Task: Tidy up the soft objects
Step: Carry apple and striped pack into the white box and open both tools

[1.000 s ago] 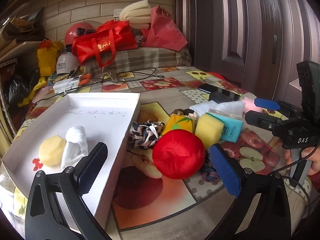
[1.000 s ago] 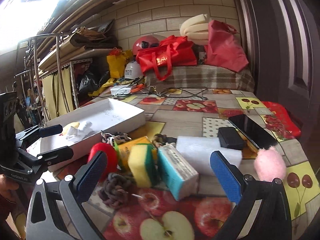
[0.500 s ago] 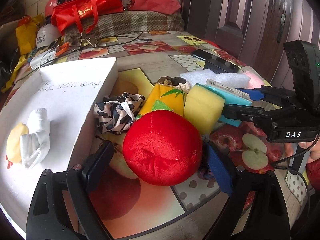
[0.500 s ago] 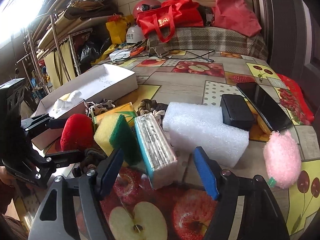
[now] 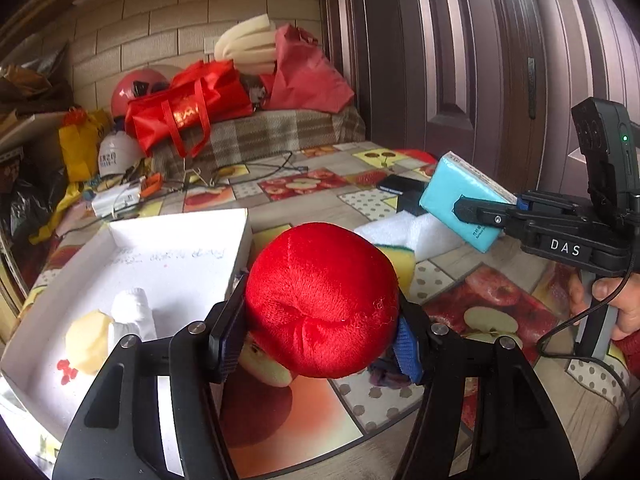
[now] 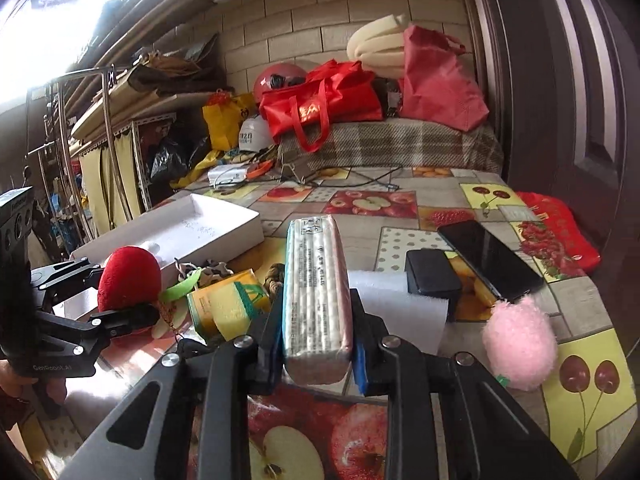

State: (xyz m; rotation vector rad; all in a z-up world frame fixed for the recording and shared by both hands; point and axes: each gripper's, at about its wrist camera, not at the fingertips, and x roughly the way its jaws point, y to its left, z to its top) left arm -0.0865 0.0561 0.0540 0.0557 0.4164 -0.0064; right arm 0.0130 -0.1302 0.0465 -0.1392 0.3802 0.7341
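Note:
My left gripper is shut on a red plush ball and holds it above the table, just right of the white box. The box holds a yellow sponge piece and a white rolled cloth. My right gripper is shut on a teal tissue pack, lifted off the table; the pack also shows in the left wrist view. A yellow-green sponge, white foam block, pink fluffy ball and patterned scrunchie lie on the table.
A black phone and a small black case lie on the fruit-print tablecloth at the right. Red bags, helmets and cables crowd the far end. A dark door stands at the right.
Both grippers closed and lifted: the left took hold of the red plush ball, the right took hold of the teal tissue pack, and both objects rose off the table.

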